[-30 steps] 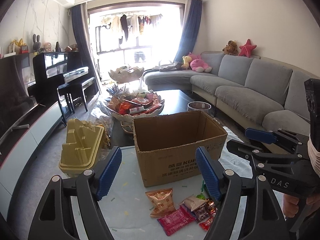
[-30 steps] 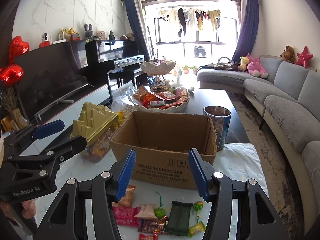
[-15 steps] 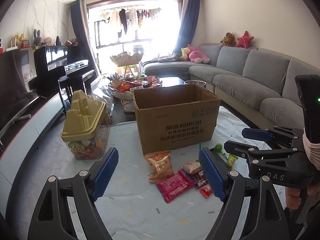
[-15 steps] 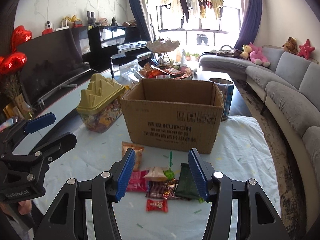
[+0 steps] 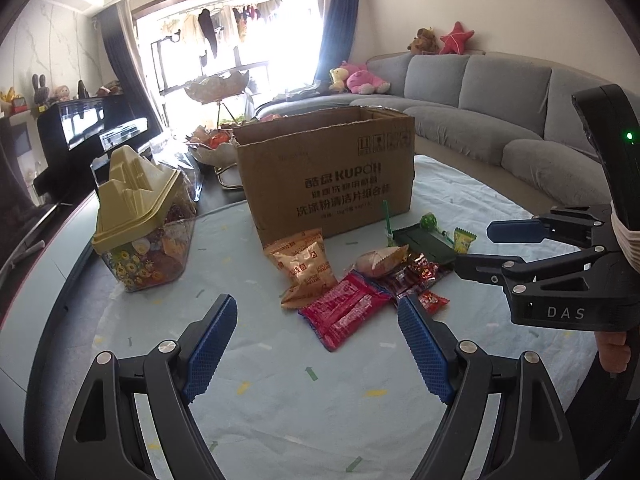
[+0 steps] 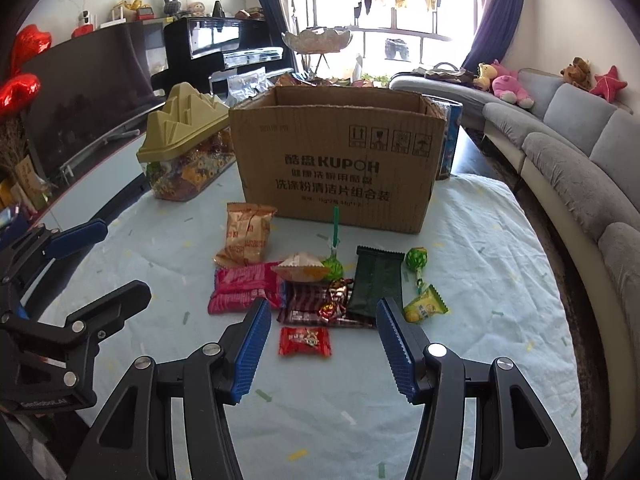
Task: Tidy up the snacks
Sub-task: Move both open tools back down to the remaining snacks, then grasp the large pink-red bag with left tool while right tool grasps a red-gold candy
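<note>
An open brown cardboard box (image 5: pixel 328 176) (image 6: pixel 340 164) stands on the pale tablecloth (image 5: pixel 280 400). In front of it lie loose snacks: an orange packet (image 5: pixel 306 266) (image 6: pixel 246 236), a pink packet (image 5: pixel 344 312) (image 6: pixel 244 286), a dark green packet (image 6: pixel 374 284), a small red candy (image 6: pixel 305 341), a yellow-green candy (image 6: pixel 425 306) and lollipops (image 6: pixel 416 258). My left gripper (image 5: pixel 314 304) hangs open just short of the pink packet. My right gripper (image 6: pixel 322 308) is open above the red candy, holding nothing.
A clear candy jar with a yellow-green lid (image 5: pixel 144 220) (image 6: pixel 188 148) stands left of the box. Behind the box are a tiered snack bowl (image 5: pixel 212 148) and a printed tin (image 6: pixel 450 140). A grey sofa (image 5: pixel 500 92) runs along the right.
Both grippers have come down toward the table, so the box and snacks loom larger and the box's inside is out of sight. The left jaws stand a little wider.
</note>
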Action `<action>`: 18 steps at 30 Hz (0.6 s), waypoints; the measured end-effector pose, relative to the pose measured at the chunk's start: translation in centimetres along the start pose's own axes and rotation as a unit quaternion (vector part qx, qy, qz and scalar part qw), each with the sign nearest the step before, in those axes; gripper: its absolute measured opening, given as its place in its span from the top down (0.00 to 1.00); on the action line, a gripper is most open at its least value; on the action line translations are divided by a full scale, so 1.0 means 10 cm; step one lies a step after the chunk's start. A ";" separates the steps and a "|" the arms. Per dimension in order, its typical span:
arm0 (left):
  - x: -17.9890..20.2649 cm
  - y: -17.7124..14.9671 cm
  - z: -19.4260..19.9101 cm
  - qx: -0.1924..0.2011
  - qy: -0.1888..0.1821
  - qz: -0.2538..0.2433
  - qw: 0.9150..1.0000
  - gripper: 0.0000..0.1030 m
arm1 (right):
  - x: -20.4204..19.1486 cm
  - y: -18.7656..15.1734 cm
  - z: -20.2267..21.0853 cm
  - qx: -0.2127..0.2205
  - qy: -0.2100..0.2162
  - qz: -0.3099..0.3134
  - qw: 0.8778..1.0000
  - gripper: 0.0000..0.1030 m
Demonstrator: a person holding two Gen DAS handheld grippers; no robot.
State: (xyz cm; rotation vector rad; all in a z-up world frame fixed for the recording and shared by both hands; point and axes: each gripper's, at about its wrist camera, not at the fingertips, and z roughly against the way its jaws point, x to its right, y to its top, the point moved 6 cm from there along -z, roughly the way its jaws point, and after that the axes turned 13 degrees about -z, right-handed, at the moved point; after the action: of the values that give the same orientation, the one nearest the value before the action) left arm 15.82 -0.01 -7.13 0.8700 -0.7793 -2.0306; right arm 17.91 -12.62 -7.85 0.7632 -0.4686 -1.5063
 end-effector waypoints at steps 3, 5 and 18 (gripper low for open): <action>0.04 -0.03 -0.10 0.000 -0.014 -0.022 1.000 0.20 | 0.02 -0.06 -0.08 -0.009 -0.008 -0.002 1.000 0.46; 0.05 -0.05 -0.19 -0.002 -0.036 -0.033 0.999 0.20 | 0.02 -0.09 -0.13 -0.015 -0.011 -0.002 1.000 0.46; 0.11 -0.07 -0.90 -0.047 -0.141 -0.075 0.986 0.30 | 0.04 -0.06 -0.50 -0.036 -0.022 -0.007 0.999 0.46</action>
State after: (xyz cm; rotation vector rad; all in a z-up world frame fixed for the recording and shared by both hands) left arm 22.03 -2.56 -13.22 0.6109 -0.7808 -2.3383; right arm 21.04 -12.20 -11.77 0.6798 -0.4399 -1.5479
